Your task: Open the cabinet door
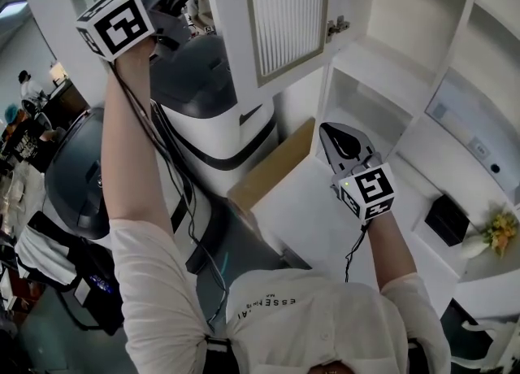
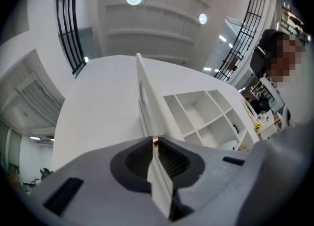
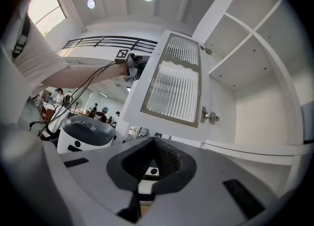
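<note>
Cabinet door open, edge in left gripper, black box shelved

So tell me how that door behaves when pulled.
Door probably stiff: it looks flat, pinched by its edge in the left gripper. It should swing on its hinge, not slide. Its ribbed pane looks like glass, possibly fragile.

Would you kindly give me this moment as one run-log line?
cabinet door: open | left gripper: jaws clamped on door edge | right gripper: jaws shut, empty
</note>
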A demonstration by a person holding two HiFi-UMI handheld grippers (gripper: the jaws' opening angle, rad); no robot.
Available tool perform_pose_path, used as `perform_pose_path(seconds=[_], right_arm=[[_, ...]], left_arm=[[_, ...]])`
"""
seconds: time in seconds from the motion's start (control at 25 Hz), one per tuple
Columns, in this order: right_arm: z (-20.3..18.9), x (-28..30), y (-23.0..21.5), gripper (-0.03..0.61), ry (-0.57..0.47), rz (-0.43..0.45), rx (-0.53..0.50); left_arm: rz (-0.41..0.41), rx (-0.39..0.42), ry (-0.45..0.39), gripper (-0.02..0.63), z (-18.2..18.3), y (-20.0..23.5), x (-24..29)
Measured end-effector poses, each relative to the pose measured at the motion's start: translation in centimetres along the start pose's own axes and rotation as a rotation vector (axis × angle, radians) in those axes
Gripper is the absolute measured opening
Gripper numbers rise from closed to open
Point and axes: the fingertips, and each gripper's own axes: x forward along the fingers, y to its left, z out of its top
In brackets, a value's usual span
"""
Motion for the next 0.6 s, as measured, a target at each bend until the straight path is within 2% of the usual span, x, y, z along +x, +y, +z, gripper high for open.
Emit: perform_pose_path(seconds=[0.32, 0.48, 0.6], right_arm=[[-0.5, -1.9, 1.3, 0.014, 0.02, 0.005, 0.021], [-0.9, -3.2, 2.6, 0.014, 0.033, 0.011, 0.035], [-1.4, -4.5, 3.2, 0.014, 0.044, 0.005, 0.049]], left_arm=[[0.168, 0.079, 0.028, 0.036, 0.1, -2.4, -2.4], [0.192, 0.127, 0.062, 0.035, -1.3, -5.2, -3.9], [0.182, 0.14, 0.081, 0.035, -3.0, -7.9, -4.6]])
